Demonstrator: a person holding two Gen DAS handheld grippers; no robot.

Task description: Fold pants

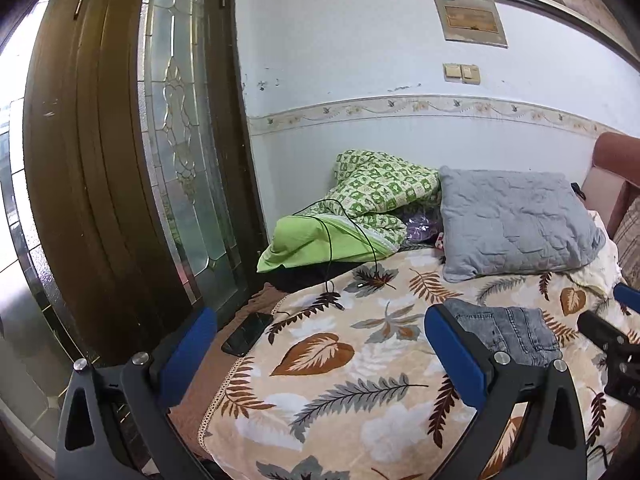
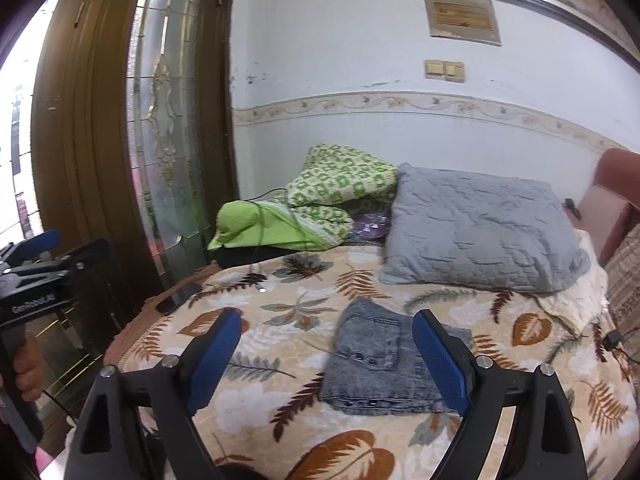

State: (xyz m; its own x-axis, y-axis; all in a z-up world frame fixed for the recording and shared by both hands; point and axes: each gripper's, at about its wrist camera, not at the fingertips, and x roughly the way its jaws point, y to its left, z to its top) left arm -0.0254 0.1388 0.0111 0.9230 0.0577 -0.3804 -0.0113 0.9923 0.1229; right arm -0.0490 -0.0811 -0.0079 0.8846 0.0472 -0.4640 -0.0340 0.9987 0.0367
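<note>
The grey denim pants (image 2: pixel 376 364) lie folded into a compact rectangle on the leaf-patterned bedspread (image 2: pixel 280 300). In the left wrist view the pants (image 1: pixel 516 330) sit to the right, partly behind my left gripper's right finger. My left gripper (image 1: pixel 320 344) is open and empty, held above the bedspread (image 1: pixel 340 360) left of the pants. My right gripper (image 2: pixel 326 354) is open and empty, above the bed, its right finger (image 2: pixel 436 356) in front of the pants' right part. The left gripper also shows at the left edge of the right wrist view (image 2: pixel 36 256).
A grey pillow (image 2: pixel 480 232) and a green patterned blanket (image 2: pixel 320 204) lie at the back by the wall. A black phone (image 1: pixel 246 334) and a cable (image 1: pixel 332 256) lie near the bed's left edge. A wooden door with a glass panel (image 1: pixel 120 180) stands on the left.
</note>
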